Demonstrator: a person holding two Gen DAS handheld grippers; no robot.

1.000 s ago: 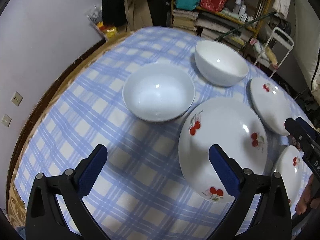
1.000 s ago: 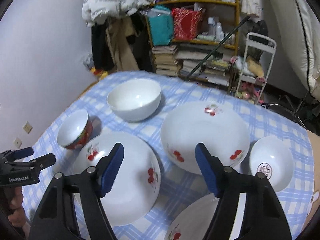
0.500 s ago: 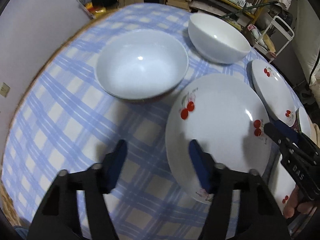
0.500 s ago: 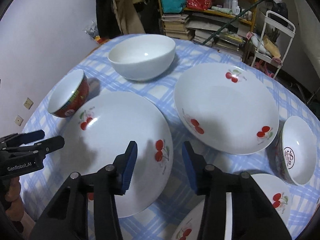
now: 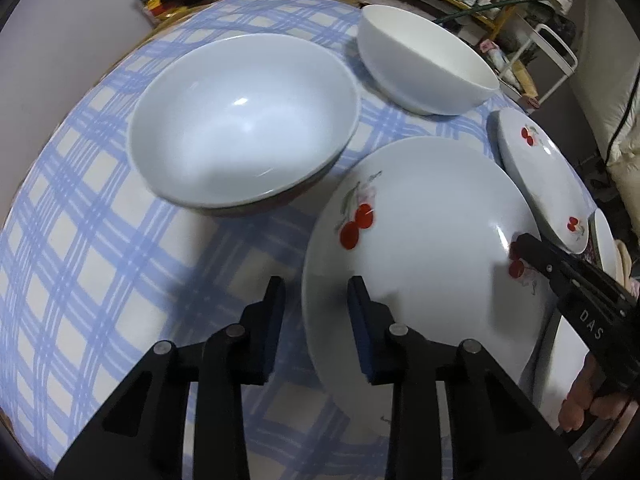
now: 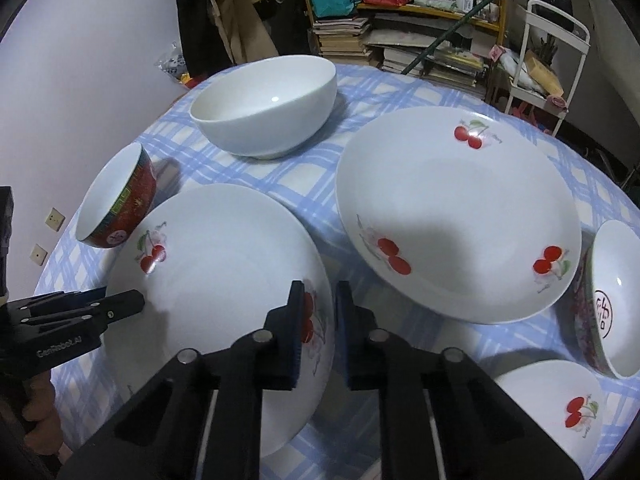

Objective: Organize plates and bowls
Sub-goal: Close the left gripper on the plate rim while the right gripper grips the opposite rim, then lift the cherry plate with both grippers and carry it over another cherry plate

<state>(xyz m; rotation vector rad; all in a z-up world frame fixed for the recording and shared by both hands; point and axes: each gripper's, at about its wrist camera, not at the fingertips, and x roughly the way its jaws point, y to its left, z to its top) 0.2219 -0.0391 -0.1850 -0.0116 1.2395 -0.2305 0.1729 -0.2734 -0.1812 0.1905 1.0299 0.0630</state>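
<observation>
A white cherry plate point(image 5: 420, 260) point(image 6: 224, 264) lies on the blue checked tablecloth point(image 5: 80, 260). My left gripper point(image 5: 316, 316) straddles the plate's left rim: one pad is over the plate, the other outside it. Its jaws are closing, with a gap still showing. My right gripper point(image 6: 320, 328) is at the opposite rim, its jaws closing with the pads tight on the edge by a cherry print. Each gripper shows in the other's view: the right gripper point(image 5: 520, 244), the left gripper point(image 6: 120, 308).
Behind the plate stand a red-sided bowl point(image 5: 244, 120) point(image 6: 116, 200) and a plain white bowl point(image 5: 424, 68) point(image 6: 264, 104). A second cherry plate point(image 6: 456, 208), a small bowl with a red character point(image 6: 612, 296) and a smaller cherry plate point(image 6: 560, 404) lie to the right. Cluttered shelves point(image 6: 400, 20) stand beyond the table.
Both grippers have come down onto the cherry plate from opposite sides. Both pairs of jaws have narrowed from wide apart, the right pair almost to touching.
</observation>
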